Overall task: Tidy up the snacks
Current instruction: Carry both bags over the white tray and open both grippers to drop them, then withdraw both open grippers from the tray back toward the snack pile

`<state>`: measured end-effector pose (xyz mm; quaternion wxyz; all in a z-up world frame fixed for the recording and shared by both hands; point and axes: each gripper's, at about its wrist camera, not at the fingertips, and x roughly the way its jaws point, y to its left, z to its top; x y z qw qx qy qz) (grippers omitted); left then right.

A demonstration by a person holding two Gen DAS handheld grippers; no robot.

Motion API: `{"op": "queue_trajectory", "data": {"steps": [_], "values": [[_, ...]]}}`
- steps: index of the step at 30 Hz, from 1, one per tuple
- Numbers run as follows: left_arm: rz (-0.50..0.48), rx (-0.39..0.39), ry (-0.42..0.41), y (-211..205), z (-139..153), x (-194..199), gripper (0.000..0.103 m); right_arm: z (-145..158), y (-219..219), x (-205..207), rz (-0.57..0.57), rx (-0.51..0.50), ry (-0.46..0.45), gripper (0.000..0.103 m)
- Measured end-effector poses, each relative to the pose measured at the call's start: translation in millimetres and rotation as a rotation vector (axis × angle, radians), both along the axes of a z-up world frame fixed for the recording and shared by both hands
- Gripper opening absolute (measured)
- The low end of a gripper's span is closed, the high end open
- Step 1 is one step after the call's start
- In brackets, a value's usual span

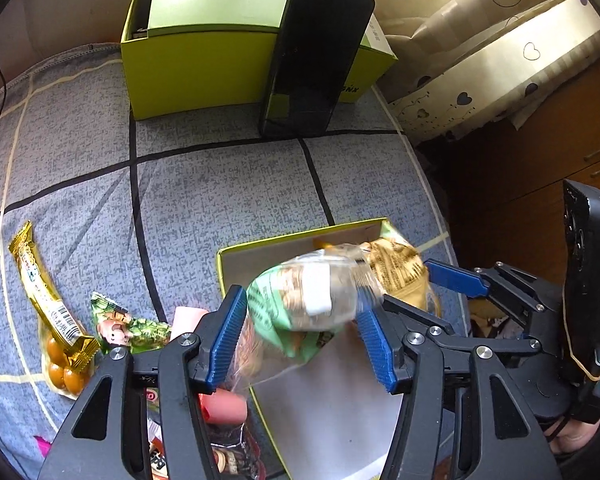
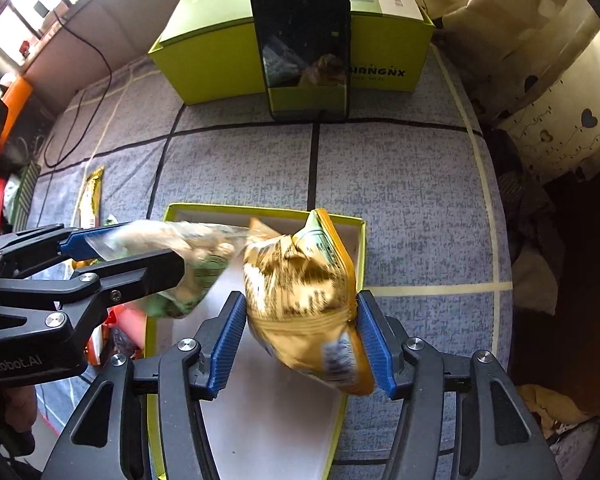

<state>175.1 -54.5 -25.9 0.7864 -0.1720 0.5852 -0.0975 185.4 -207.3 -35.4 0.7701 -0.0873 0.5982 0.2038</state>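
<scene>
My left gripper (image 1: 302,336) is shut on a green and clear snack bag (image 1: 304,304), held above the left part of a shallow green-rimmed tray (image 1: 236,256). My right gripper (image 2: 300,344) is shut on a yellow snack bag (image 2: 300,300), held above the same tray (image 2: 260,212). The left gripper (image 2: 84,248) with its green bag (image 2: 180,268) shows in the right wrist view. The right gripper (image 1: 456,280) and yellow bag (image 1: 400,272) show in the left wrist view. Loose snacks lie left of the tray: a gold packet (image 1: 44,296), a green packet (image 1: 128,326), a pink sausage (image 1: 226,406).
A large green box (image 1: 204,72) stands at the back with a black phone (image 1: 316,56) leaning on it. The grey checked bedspread (image 1: 220,184) ends on the right, with dark wooden drawers (image 1: 540,168) and a heart-patterned curtain (image 1: 480,60) beyond. A black cable (image 2: 80,92) lies at far left.
</scene>
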Motion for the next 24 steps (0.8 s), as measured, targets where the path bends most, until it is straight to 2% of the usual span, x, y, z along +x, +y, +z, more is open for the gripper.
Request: {"op": "queue_trajectory", "data": {"steps": [5,11,24], "values": [[0.005,-0.002,-0.038,2.9,12.6,-2.5,0.059,9.2,-4.0,-2.0,-0.014,0.01,-0.03,0.057],[0.007,-0.007,-0.031,5.9,17.3,-16.9,0.059,15.0,-10.8,-12.3,-0.034,0.012,-0.036,0.057],[0.022,0.102,-0.088,11.0,41.4,-67.0,0.059,28.1,-5.9,-58.9,-0.004,0.026,-0.021,0.057]]}}
